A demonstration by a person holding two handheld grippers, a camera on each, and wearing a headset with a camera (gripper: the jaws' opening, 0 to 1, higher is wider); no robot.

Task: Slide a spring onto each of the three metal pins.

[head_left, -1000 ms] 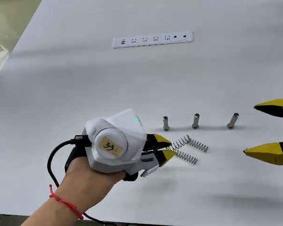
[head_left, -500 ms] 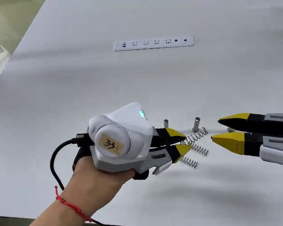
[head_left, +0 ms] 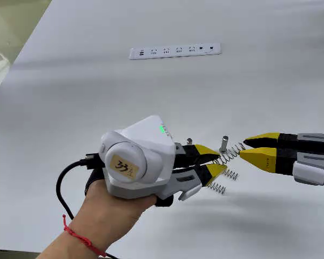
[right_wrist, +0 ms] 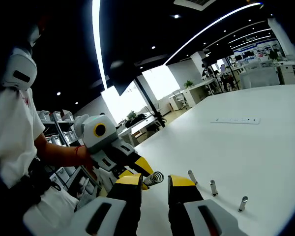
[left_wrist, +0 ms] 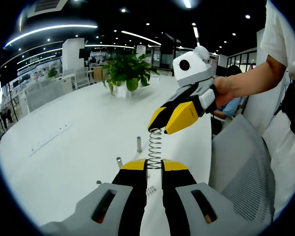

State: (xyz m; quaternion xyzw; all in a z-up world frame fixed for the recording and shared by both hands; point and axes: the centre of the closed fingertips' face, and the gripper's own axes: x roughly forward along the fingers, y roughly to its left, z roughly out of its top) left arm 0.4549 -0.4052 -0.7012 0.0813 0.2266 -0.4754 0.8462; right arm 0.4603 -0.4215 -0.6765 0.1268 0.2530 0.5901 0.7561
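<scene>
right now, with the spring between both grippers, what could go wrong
1. The spring is clamped at one end by the left gripper, and the right gripper is open around its free end. An off-centre squeeze could bend it or flick it away.
2. The right gripper's fingers look close to an upright pin; a sideways move might knock it.
</scene>
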